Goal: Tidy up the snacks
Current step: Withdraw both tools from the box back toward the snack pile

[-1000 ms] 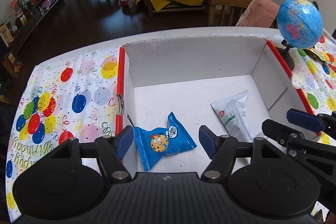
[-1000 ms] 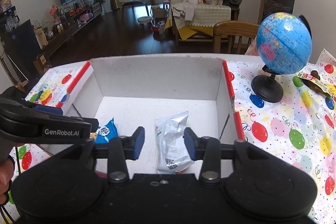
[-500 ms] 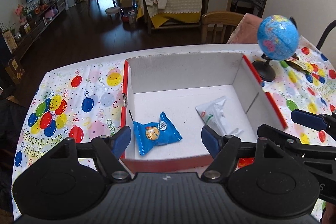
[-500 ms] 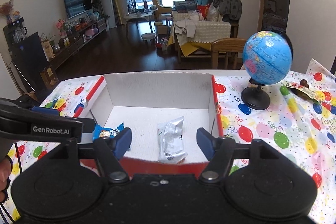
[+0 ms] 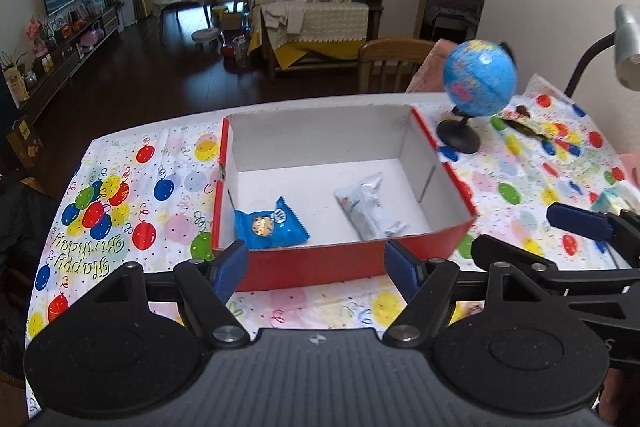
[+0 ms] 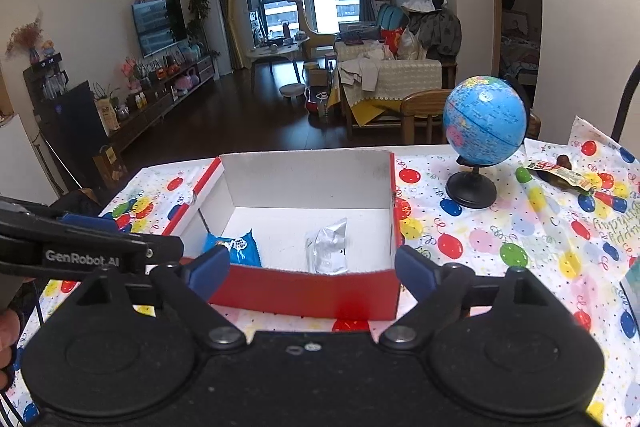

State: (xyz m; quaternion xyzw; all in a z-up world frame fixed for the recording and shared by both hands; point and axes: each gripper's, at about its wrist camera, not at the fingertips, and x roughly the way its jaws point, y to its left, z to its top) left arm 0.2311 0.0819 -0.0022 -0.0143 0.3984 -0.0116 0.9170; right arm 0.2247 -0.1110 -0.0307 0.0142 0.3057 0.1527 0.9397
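Observation:
A red box with a white inside [image 5: 320, 263] [image 6: 304, 293] stands on the balloon tablecloth. In it lie a blue cookie packet [image 5: 269, 225] [image 6: 236, 247] on the left and a silver-white packet [image 5: 370, 209] [image 6: 328, 247] on the right. My left gripper [image 5: 318, 273] is open and empty, just in front of the box's near wall. My right gripper [image 6: 312, 273] is open and empty, also in front of the box, to the right of the left one. A brown-and-yellow snack packet [image 5: 528, 123] [image 6: 560, 173] lies on the table far right.
A blue globe on a black stand [image 5: 476, 87] [image 6: 482, 131] stands right of the box. A pale packet [image 5: 616, 197] lies at the right edge. A lamp arm [image 5: 592, 55] rises at far right. A wooden chair [image 6: 424, 115] stands behind the table.
Both grippers have pulled back and up out of the box, and the right one has opened wider. The two packets stay lying in the box.

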